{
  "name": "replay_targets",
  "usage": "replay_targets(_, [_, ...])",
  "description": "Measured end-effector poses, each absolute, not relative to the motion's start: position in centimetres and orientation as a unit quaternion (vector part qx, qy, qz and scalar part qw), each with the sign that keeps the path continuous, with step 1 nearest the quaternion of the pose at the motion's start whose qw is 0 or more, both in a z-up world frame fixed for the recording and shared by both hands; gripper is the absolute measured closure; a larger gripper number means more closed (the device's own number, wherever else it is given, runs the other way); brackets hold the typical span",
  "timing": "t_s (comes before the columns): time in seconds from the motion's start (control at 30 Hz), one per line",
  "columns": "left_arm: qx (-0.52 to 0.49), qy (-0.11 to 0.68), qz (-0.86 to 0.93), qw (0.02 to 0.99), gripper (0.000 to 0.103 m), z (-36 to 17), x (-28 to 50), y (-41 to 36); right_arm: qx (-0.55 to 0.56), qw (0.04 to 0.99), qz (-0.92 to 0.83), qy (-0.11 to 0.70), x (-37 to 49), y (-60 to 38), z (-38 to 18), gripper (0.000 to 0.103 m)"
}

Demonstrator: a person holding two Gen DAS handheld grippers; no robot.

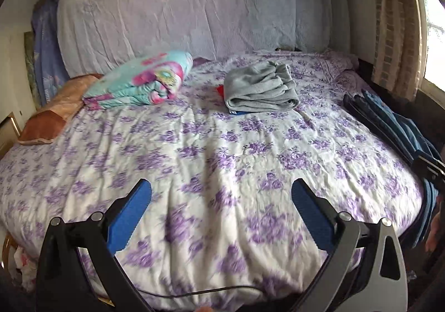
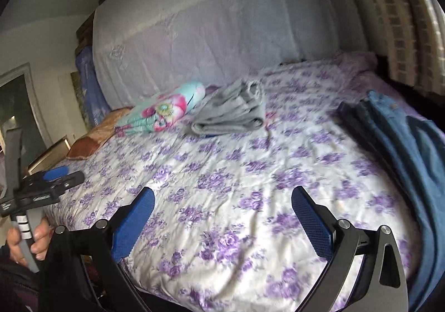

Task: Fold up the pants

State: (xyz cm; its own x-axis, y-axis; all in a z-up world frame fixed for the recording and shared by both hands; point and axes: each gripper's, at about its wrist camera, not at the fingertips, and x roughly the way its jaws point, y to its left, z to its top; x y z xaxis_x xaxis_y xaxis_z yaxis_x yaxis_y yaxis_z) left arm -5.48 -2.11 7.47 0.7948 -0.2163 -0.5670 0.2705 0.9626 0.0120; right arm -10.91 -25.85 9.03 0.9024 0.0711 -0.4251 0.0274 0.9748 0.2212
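Dark blue pants [image 2: 403, 145] lie along the right edge of the bed; they also show in the left wrist view [image 1: 395, 128]. A folded grey garment [image 1: 261, 89] rests at mid-bed near the headboard, also in the right wrist view [image 2: 230, 114]. My left gripper [image 1: 221, 209] is open and empty above the near floral sheet. My right gripper [image 2: 222, 209] is open and empty over the sheet, left of the blue pants. The left gripper's body [image 2: 41, 187] shows at the far left of the right wrist view.
A folded turquoise-and-pink blanket [image 1: 141, 81] and an orange pillow [image 1: 55, 114] lie at the bed's left. The covered headboard [image 1: 194, 12] stands behind. A curtain [image 1: 397, 20] and window are at the right. The purple floral sheet [image 1: 194, 145] covers the bed.
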Motion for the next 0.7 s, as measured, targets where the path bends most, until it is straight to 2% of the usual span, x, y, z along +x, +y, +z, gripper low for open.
replay_targets(0.23, [0.009, 0.347, -0.105, 0.932, 0.005, 5.0, -3.5, -0.7, 0.082, 0.972, -0.006, 0.219, -11.3, -24.5, 8.7, 0.004])
replay_targets(0.7, [0.015, 0.314, -0.084, 0.945, 0.005, 5.3, -3.1, -0.8, 0.059, 0.976, -0.022, 0.211, -11.5, -23.5, 8.8, 0.004])
